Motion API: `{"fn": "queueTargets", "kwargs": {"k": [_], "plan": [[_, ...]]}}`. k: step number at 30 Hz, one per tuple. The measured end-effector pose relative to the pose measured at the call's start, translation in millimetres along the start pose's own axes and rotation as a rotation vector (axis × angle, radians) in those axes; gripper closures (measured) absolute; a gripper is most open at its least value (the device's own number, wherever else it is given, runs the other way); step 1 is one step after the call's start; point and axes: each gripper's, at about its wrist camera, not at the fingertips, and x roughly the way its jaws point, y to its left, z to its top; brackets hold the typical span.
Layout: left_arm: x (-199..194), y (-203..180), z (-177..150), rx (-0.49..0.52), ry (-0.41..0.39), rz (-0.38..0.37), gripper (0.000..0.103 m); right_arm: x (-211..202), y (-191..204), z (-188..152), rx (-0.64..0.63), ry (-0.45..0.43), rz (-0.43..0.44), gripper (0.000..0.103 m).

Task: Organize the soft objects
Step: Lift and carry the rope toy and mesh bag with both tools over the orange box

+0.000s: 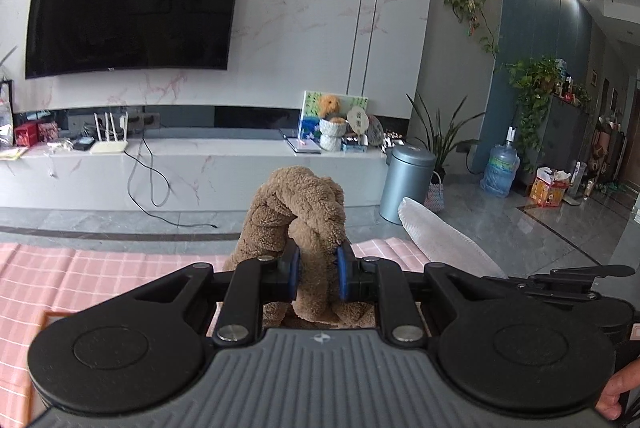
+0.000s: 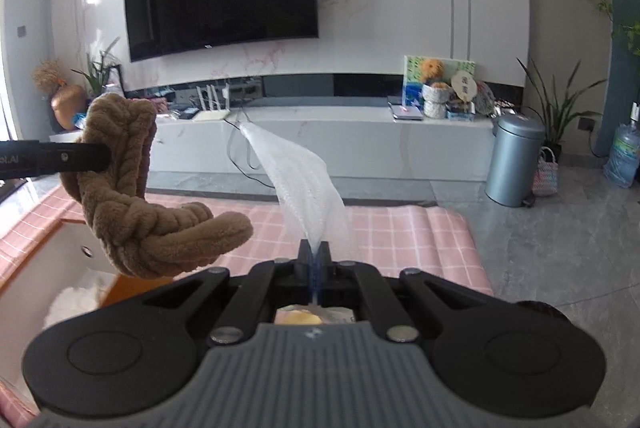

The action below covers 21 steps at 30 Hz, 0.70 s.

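Two soft items, both aloft over pink checked table (image 2: 400, 232). One brown braided plush (image 1: 296, 216), clamped in left gripper (image 1: 318, 276), looped, ends drooping. One white mesh cloth (image 2: 304, 187), pinched in right gripper (image 2: 314, 260), long axis running up and away.

Brown fuzzy braided plush (image 1: 298, 216), white bubbled mesh cloth (image 2: 304, 183), pink-and-white checked tablecloth (image 2: 400, 232)
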Motion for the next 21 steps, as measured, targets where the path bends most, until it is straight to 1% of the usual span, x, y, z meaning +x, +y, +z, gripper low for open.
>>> {"fn": "queueTargets", "kwargs": {"k": [5,10,16,21], "plan": [[-24.8,29.6,2.4,0.003,-0.009,0.055,0.083,-7.8,46.9,14.3,-0.021,-0.021,0.104,0.103],[-31.9,66.3,-7.6,-0.062,0.024,0.11,0.083,1.8,97.0,17.1,-0.059,-0.002,0.198,0.103],[-24.0,105.3,-28.7,-0.114,0.063,0.184,0.083,24.1,150.4,11.7,-0.119,0.057,0.255,0.103],[-13.2,140.3,-46.0,-0.163,0.112,0.235,0.083,52.1,176.9,7.6,-0.166,0.114,0.269,0.103]]}}
